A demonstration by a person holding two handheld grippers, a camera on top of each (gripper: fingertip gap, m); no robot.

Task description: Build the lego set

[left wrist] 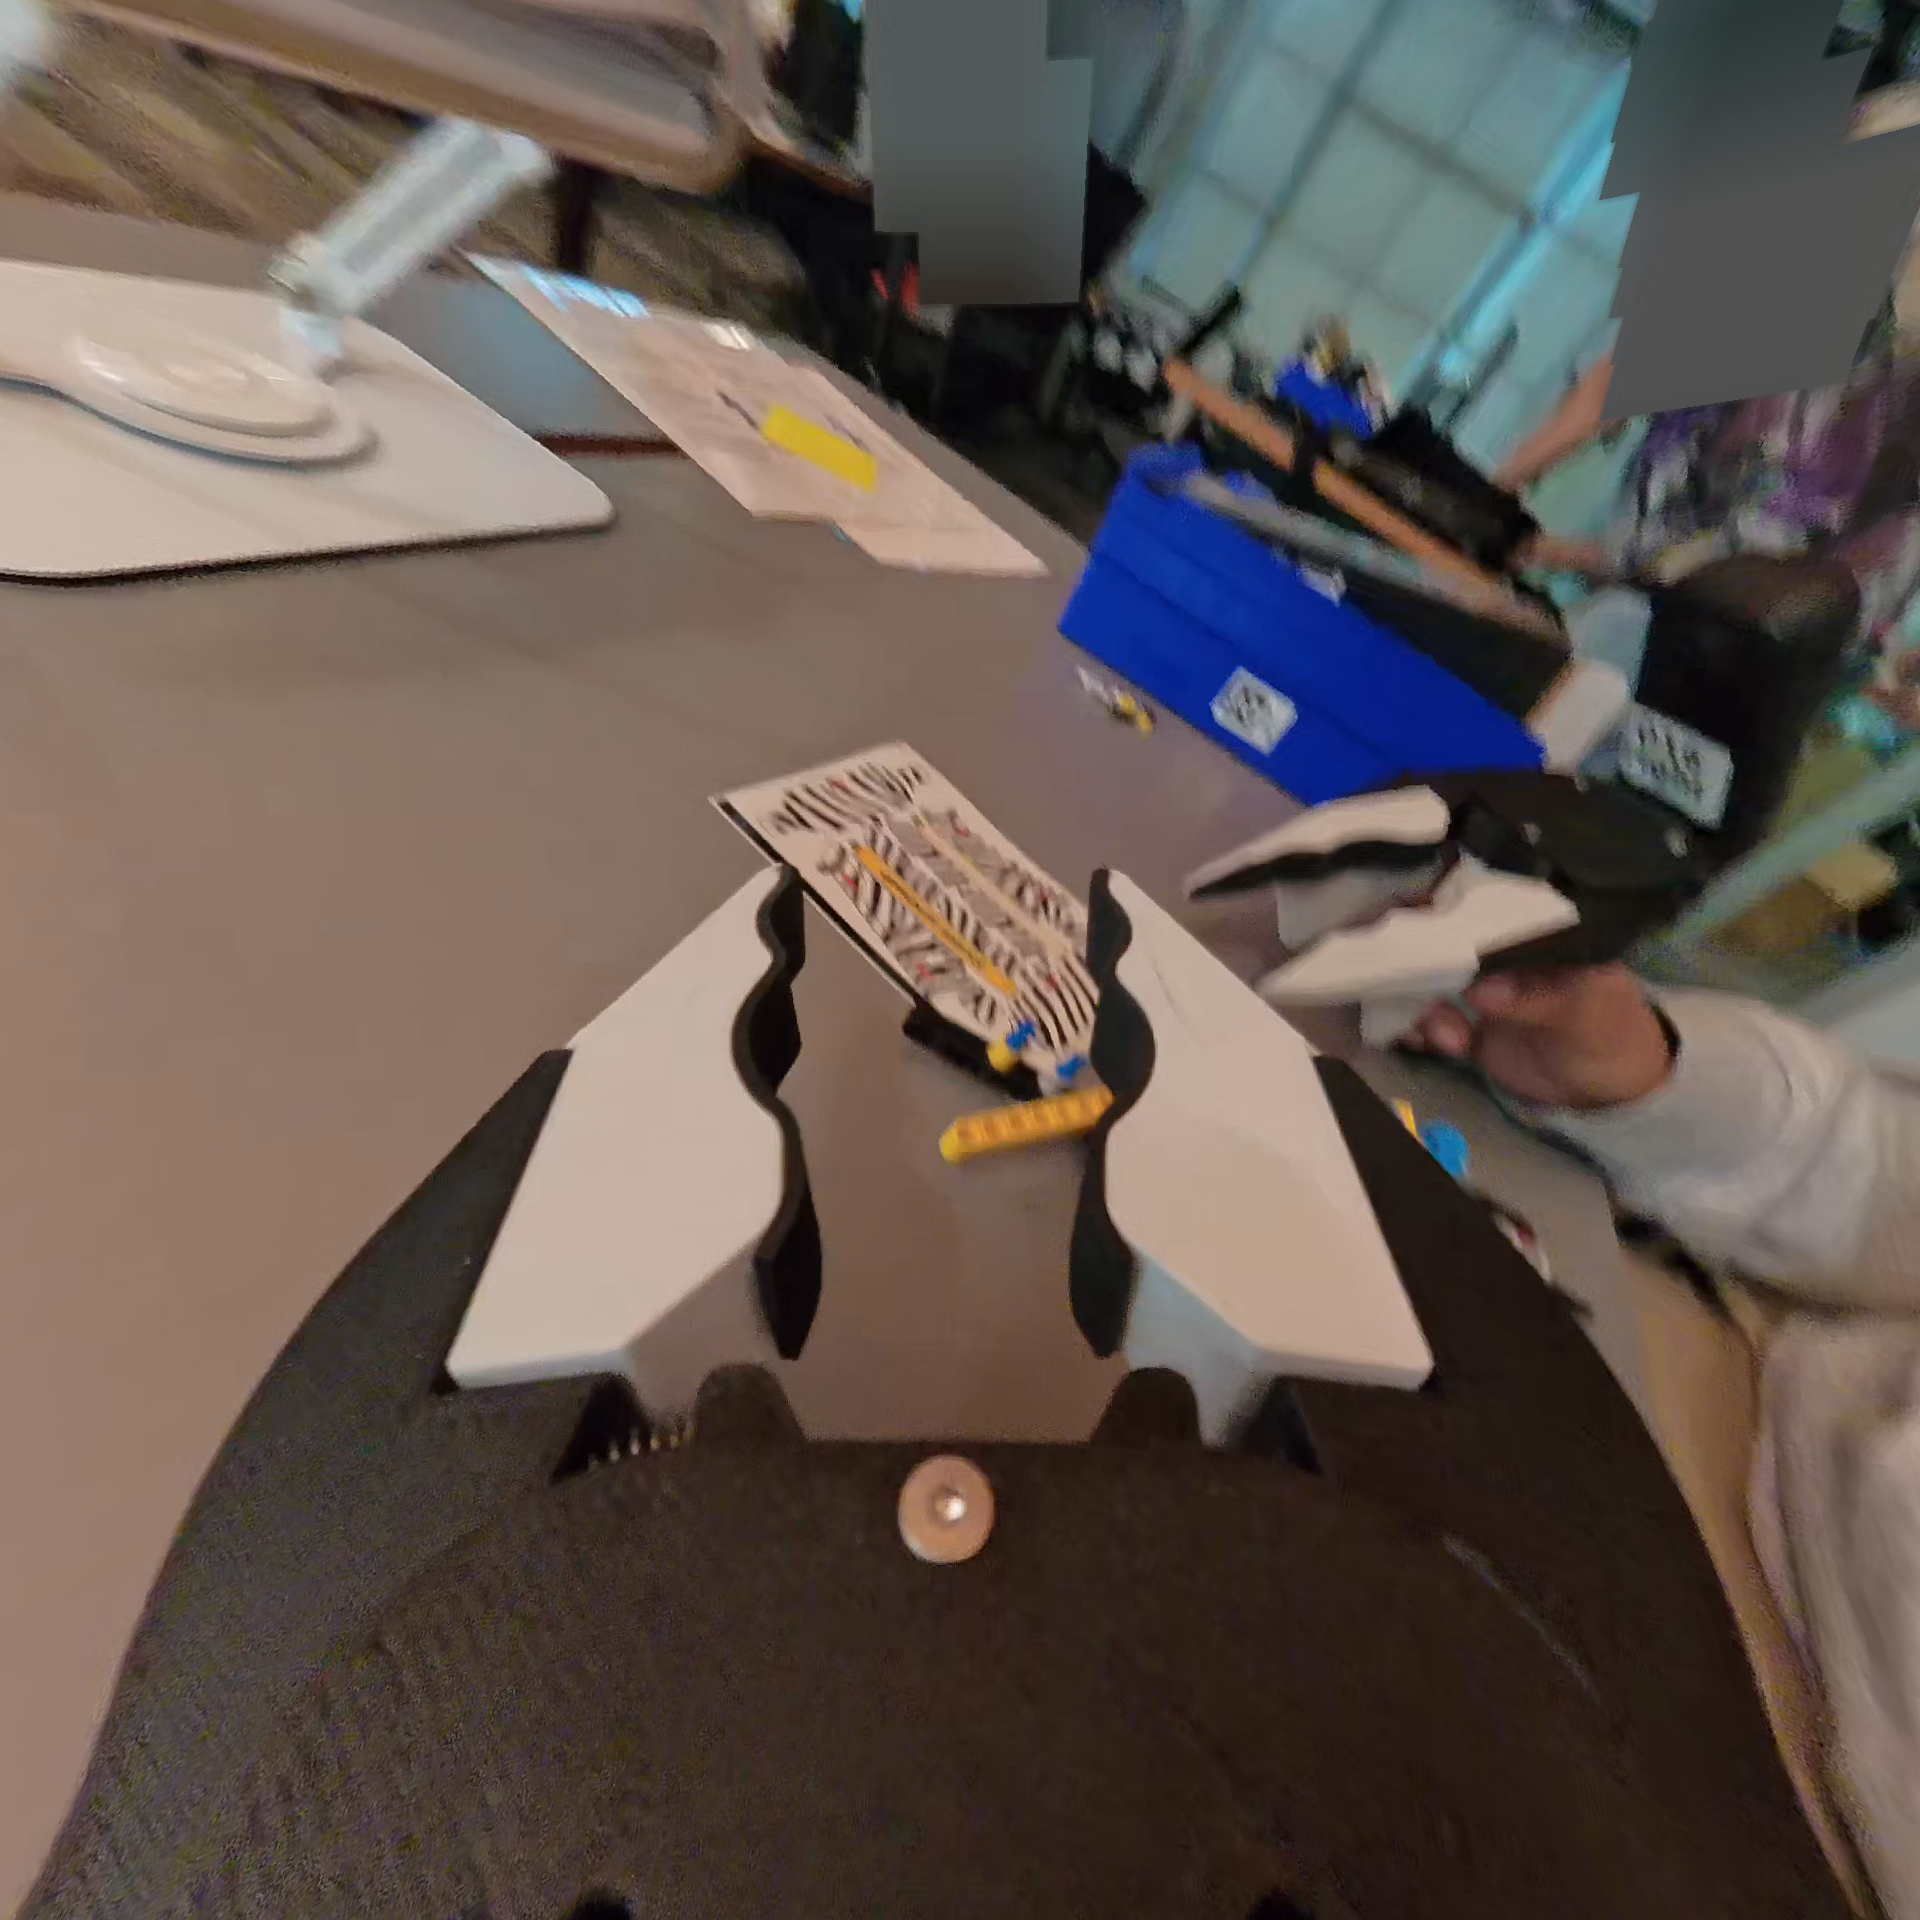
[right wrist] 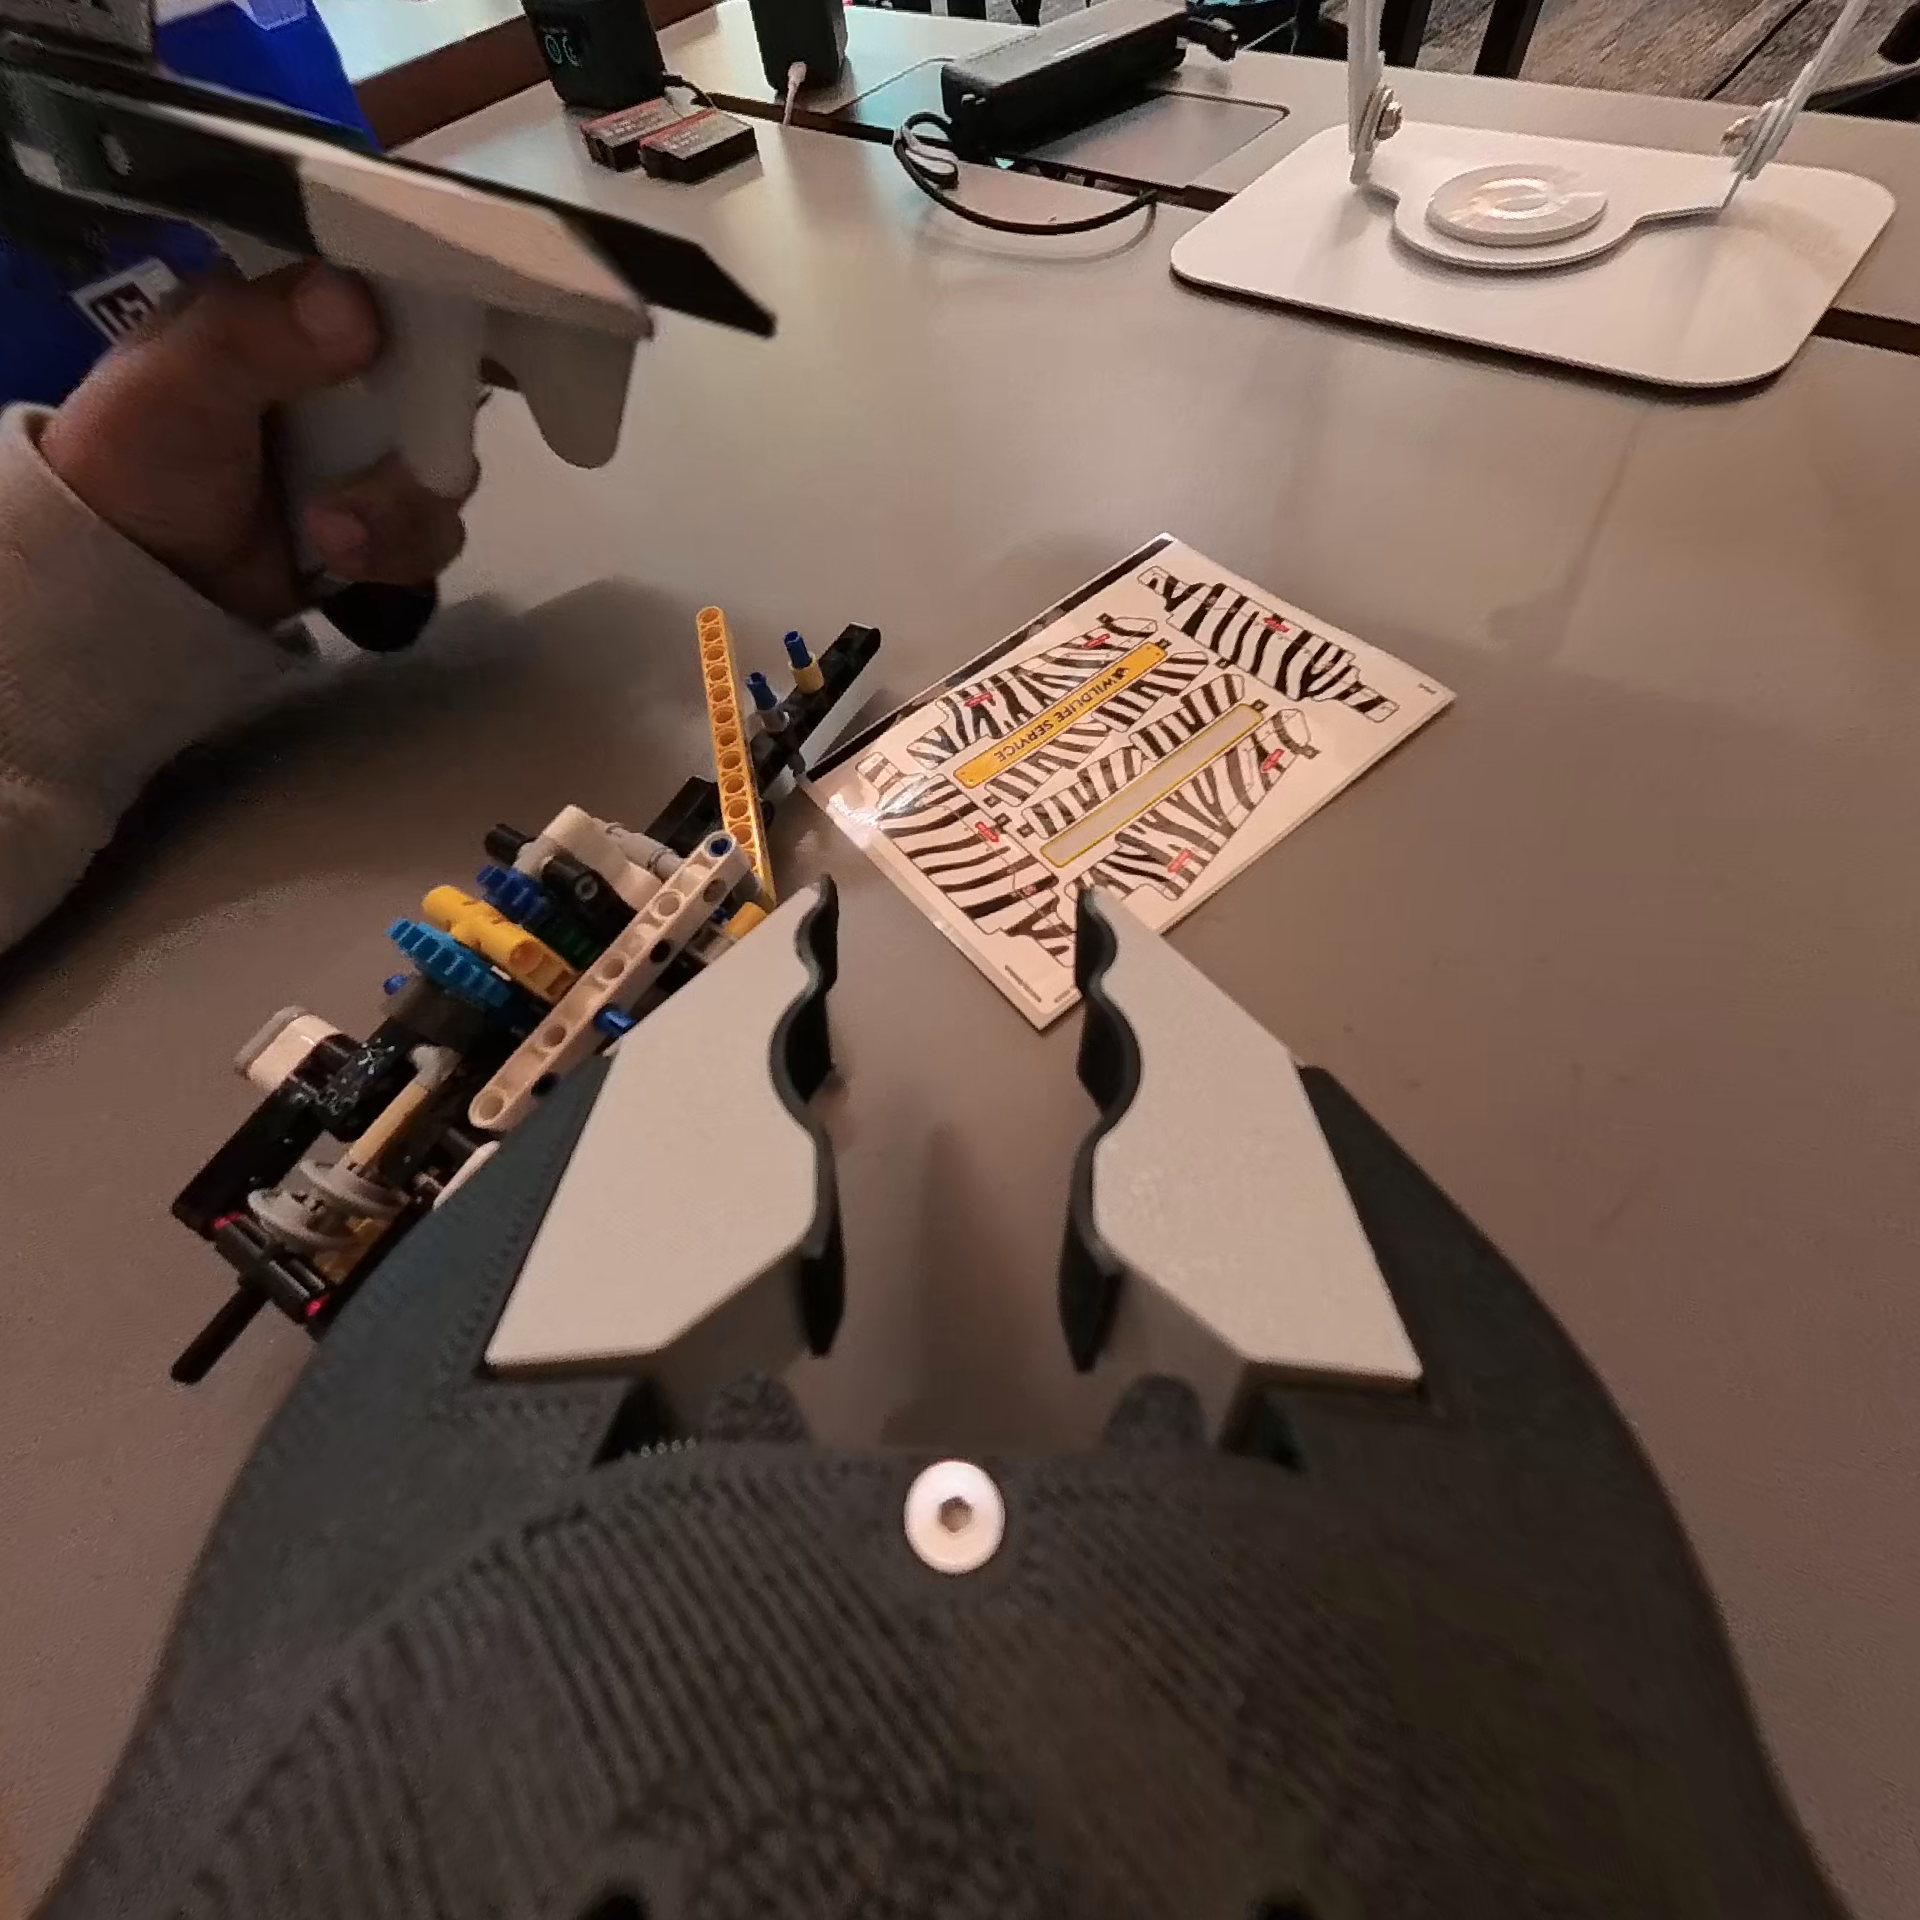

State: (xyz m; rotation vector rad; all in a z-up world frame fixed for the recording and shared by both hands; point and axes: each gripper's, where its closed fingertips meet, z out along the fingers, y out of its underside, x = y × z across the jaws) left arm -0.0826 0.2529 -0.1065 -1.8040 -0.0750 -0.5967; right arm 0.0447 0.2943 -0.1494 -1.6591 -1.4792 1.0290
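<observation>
A partly built Lego Technic assembly (right wrist: 468,1018) of black, white, yellow and blue parts lies on the grey table (right wrist: 1351,1039), left of my right gripper (right wrist: 956,904), which is open and empty just above the table. A long yellow beam (right wrist: 732,748) leans from the assembly toward a black beam with blue pins (right wrist: 821,686). A zebra-striped sticker sheet (right wrist: 1132,769) lies ahead of the right gripper. My left gripper (left wrist: 940,894) is open and empty, hovering with the yellow beam (left wrist: 1023,1122) and sticker sheet (left wrist: 914,883) between its fingers. It also shows in the right wrist view (right wrist: 686,296).
A white stand base (right wrist: 1538,239) sits at the back right. Black devices with a cable (right wrist: 1060,52) and small black boxes (right wrist: 665,140) line the far edge. A blue bin (left wrist: 1247,644) and a paper booklet (left wrist: 810,447) lie beyond the sticker sheet. The right gripper (left wrist: 1236,935) appears in the left wrist view.
</observation>
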